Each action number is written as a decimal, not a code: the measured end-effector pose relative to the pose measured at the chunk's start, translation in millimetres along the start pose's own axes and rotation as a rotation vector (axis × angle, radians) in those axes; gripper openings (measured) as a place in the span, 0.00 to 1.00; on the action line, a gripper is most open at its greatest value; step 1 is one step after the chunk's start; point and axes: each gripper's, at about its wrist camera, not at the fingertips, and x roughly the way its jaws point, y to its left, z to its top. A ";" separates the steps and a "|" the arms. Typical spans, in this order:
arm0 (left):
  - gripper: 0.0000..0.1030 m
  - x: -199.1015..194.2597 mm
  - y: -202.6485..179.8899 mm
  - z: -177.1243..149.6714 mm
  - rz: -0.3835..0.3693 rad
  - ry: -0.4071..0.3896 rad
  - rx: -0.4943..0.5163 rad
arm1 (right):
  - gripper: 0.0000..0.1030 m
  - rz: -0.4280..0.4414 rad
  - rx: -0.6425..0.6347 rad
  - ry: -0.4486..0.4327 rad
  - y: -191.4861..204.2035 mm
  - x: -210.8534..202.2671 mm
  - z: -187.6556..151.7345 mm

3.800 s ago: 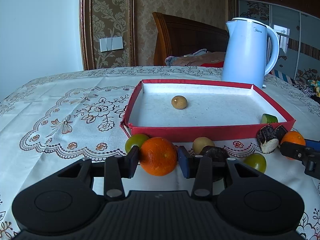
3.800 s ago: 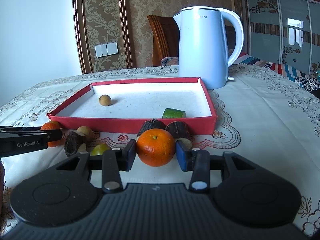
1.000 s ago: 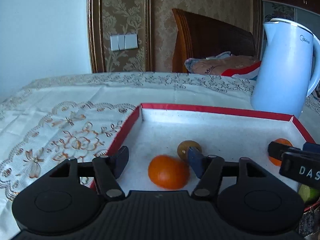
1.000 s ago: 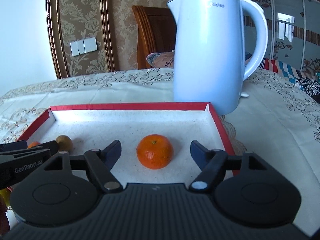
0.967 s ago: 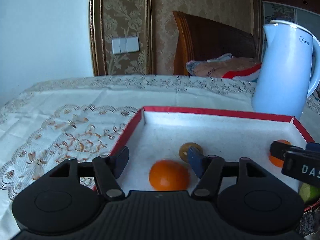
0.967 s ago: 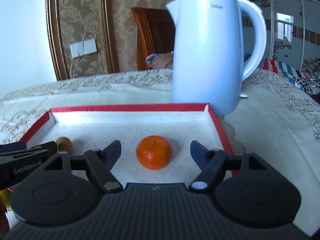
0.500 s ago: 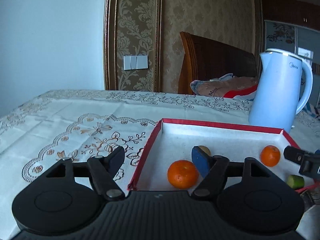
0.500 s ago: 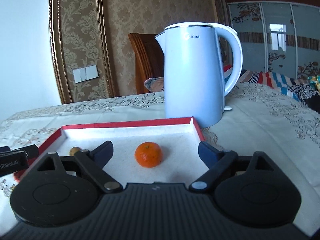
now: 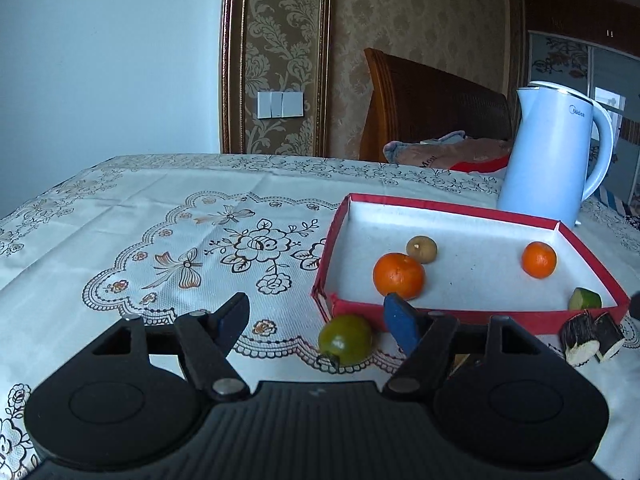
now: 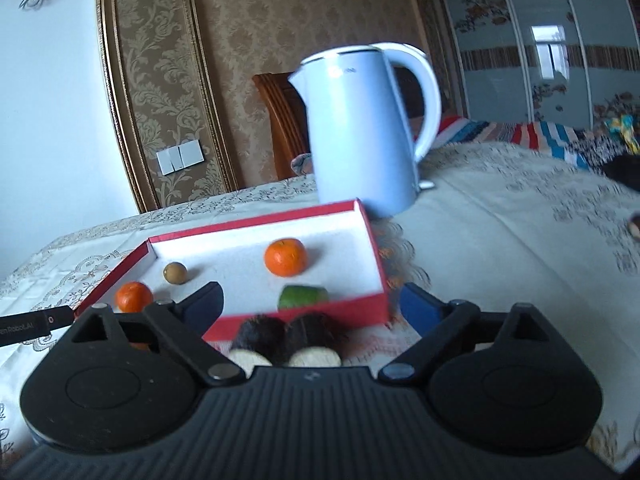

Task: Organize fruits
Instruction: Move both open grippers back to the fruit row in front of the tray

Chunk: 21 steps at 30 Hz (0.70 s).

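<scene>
- Inside the tray [image 9: 592,265], two oranges now lie free: one [image 9: 398,275] near the left wall beside a small brown fruit [image 9: 421,249], the other [image 9: 539,259] toward the right. A second ago each sat between a gripper's fingers; now both grippers are back over the cloth, short of the tray's near wall.
- Left gripper [image 9: 318,318] is released and grasps nothing; a green fruit [image 9: 345,339] on the cloth shows between its jaws, untouched.
- Right gripper [image 10: 310,303] has just been opening, its jaws now wide and empty, with two dark cut pieces [image 10: 286,340] low between them on the cloth.
- My reading: both drops are done, and each gripper is already lined up near a loose item, so the next pickups look close.
- A green cut piece [image 9: 585,299] sits in the tray's near right corner.
- Edges: the near wall stands between the loose fruit and the tray floor, so anything carried in must clear it.
- Room: the tray's middle is bare; cloth to the left of the tray is open. The kettle [image 10: 362,128] stands just behind the tray's far right corner, crowding that side.
- Both tongs work close together at the tray front, so their paths could cross.
</scene>
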 end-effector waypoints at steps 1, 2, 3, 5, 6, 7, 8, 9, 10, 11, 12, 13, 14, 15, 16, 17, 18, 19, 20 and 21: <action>0.72 -0.4 0.2 -1.1 0.000 0.000 -0.001 | 0.91 -0.002 0.000 0.002 -2.3 -4.0 -4.3; 0.72 -0.9 0.3 -1.5 -0.005 0.002 -0.003 | 0.91 -0.010 0.001 0.002 -4.8 -8.0 -9.0; 0.72 -0.9 0.9 -1.5 -0.011 0.005 -0.007 | 0.91 -0.018 0.009 0.002 -7.8 -11.3 -11.7; 0.72 -2.1 2.3 -2.9 -0.020 0.009 -0.011 | 0.92 -0.025 0.033 -0.008 -14.3 -19.0 -11.6; 0.72 -3.6 2.8 -4.3 -0.019 0.007 -0.009 | 0.93 -0.037 0.028 -0.005 -15.0 -20.8 -11.8; 0.72 -5.2 3.1 -5.6 -0.015 0.001 -0.005 | 0.93 -0.047 0.009 0.005 -13.9 -21.2 -12.8; 0.72 -6.7 3.3 -6.7 -0.007 -0.005 -0.001 | 0.93 -0.050 -0.006 0.016 -12.9 -21.7 -14.7; 0.72 -8.1 3.3 -7.9 0.002 -0.013 0.002 | 0.93 -0.045 -0.011 0.022 -12.1 -22.1 -15.3; 0.72 -8.7 4.1 -8.1 0.006 -0.016 -0.001 | 0.93 -0.041 -0.015 0.024 -12.2 -23.7 -15.6; 0.72 -8.1 4.9 -7.3 0.005 -0.015 -0.007 | 0.93 -0.040 -0.023 0.028 -11.6 -25.1 -16.3; 0.72 -6.7 6.3 -6.5 0.004 -0.009 -0.014 | 0.93 -0.043 -0.038 0.039 -11.3 -26.3 -17.7; 0.72 -4.7 7.3 -6.0 0.006 -0.001 -0.019 | 0.93 -0.051 -0.051 0.049 -11.1 -27.9 -19.7; 0.72 -2.8 8.3 -5.5 0.010 0.008 -0.020 | 0.93 -0.061 -0.063 0.059 -11.1 -28.6 -21.6; 0.72 -1.4 8.6 -5.6 0.016 0.016 -0.020 | 0.93 -0.070 -0.075 0.074 -10.8 -27.9 -22.5; 0.72 -0.3 8.8 -5.6 0.021 0.020 -0.020 | 0.93 -0.069 -0.080 0.084 -10.1 -26.9 -22.3; 0.72 0.6 9.3 -5.7 0.023 0.023 -0.018 | 0.93 -0.074 -0.081 0.087 -9.0 -25.8 -21.5; 0.72 1.4 9.3 -5.9 0.024 0.027 -0.015 | 0.93 -0.084 -0.086 0.095 -7.8 -23.2 -20.8; 0.72 2.1 9.4 -6.1 0.024 0.030 -0.014 | 0.93 -0.086 -0.092 0.111 -6.8 -20.0 -20.3; 0.72 3.3 8.9 -6.3 0.025 0.035 -0.010 | 0.93 -0.081 -0.094 0.128 -7.0 -17.4 -20.6; 0.72 4.5 8.6 -6.4 0.030 0.038 -0.005 | 0.93 -0.081 -0.090 0.138 -7.6 -16.0 -20.4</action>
